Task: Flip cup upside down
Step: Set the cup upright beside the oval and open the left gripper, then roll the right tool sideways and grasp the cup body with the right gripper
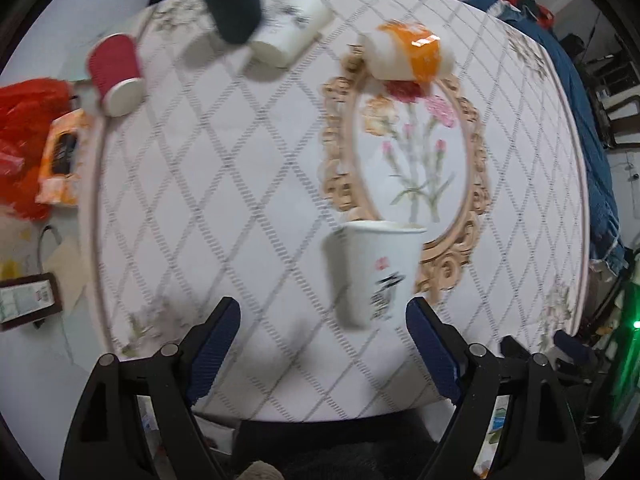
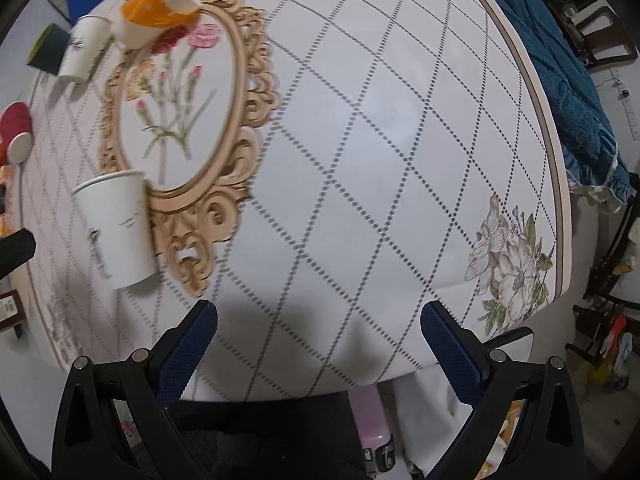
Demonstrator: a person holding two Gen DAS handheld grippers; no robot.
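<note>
Cup [image 1: 374,274] stands mouth up near the tabletop's [image 1: 240,184] near edge, just past my left gripper [image 1: 323,310], close to its right finger [image 1: 434,350]. I see both grippers wide open, holding nothing. My right gripper [image 2: 319,318] has bare cloth ahead; the cup [image 2: 116,226] sits off to its left.

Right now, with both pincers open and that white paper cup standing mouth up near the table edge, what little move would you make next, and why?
Probably ease the left gripper forward and a little to the right until its open fingers straddle the white paper cup. That cup stands upright on the table just ahead, closer to the right finger, and nothing is gripped. The right gripper faces bare tablecloth, so it seems worse placed.
</note>
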